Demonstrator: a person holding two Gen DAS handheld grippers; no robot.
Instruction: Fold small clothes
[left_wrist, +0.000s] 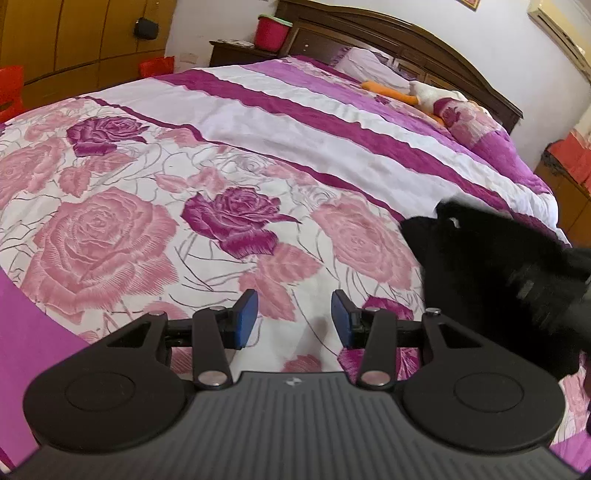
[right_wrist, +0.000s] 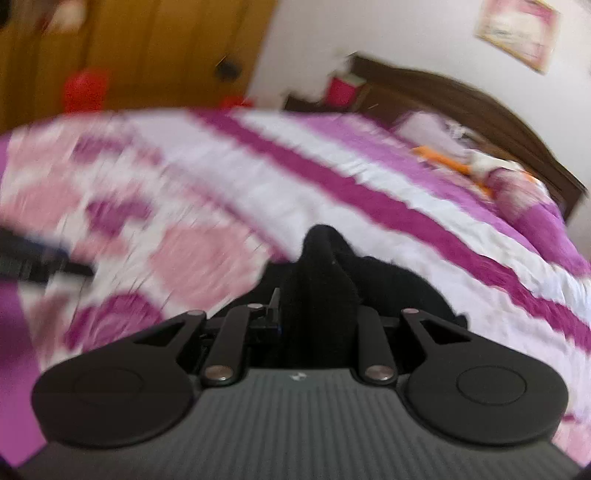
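Observation:
A small black garment (left_wrist: 491, 273) hangs at the right of the left wrist view, above the rose-patterned bedspread (left_wrist: 147, 206). My left gripper (left_wrist: 294, 317) is open and empty, its blue pads (left_wrist: 246, 314) apart, just left of the garment. In the blurred right wrist view my right gripper (right_wrist: 314, 314) is shut on the black garment (right_wrist: 317, 280), which bunches up between the fingers and spills to the right. The left gripper shows there as a dark blur (right_wrist: 37, 258) at the left edge.
The bed has a pink, white and magenta striped cover (left_wrist: 332, 122), a pillow (left_wrist: 469, 118) and an orange and white soft toy (left_wrist: 417, 94) by the dark wooden headboard (left_wrist: 424, 48). A red bucket (left_wrist: 271, 31) stands on a nightstand. A wooden wardrobe (left_wrist: 74, 33) is at the far left.

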